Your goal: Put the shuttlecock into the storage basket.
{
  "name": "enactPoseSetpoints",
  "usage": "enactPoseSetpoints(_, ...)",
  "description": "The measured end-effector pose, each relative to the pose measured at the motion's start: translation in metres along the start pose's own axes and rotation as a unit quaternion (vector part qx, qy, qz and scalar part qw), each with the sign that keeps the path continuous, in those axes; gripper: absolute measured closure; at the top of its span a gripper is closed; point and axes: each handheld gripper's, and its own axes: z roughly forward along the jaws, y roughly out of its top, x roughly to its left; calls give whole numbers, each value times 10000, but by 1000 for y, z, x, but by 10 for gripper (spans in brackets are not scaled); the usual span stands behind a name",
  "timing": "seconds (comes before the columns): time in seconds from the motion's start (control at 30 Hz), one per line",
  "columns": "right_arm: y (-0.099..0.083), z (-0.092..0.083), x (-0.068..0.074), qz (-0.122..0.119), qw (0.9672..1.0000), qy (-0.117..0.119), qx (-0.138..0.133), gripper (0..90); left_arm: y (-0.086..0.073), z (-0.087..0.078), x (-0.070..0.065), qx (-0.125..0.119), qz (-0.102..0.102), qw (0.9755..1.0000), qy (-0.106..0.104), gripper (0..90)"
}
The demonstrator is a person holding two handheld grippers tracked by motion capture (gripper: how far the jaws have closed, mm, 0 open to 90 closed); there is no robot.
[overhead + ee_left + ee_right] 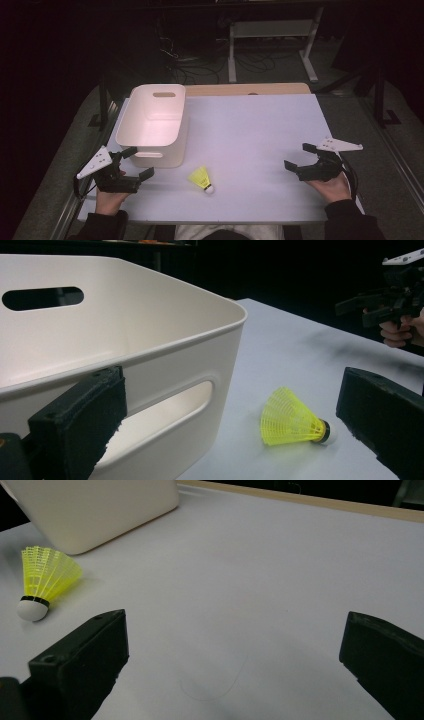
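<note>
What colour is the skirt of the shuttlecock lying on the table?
Bright yellow, with a white tip; the shuttlecock shows best in the left gripper view.

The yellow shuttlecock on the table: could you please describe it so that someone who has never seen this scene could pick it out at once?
Start at the white rectangular plastic bin on the left of the pale table. Just in front of its near right corner, apart from it, lies the yellow plastic shuttlecock on its side. Its bright yellow ribbed skirt and small white rounded cap make it the only coloured thing on the table.

one yellow shuttlecock [202, 179], one white bin [153, 123], two grippers, seemingly nothing else
</note>
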Motion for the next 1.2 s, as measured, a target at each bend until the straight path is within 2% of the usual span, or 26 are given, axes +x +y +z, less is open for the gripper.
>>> enactPoseSetpoints(0.67,0,1,1,-7,10000,29,76,0,0,0,-1,-13,3,10000,-19,0)
enactPoseSetpoints(1.2,7,2,9,-78,9997,151,171,0,0,0,0,-17,-4,10000,-24,0)
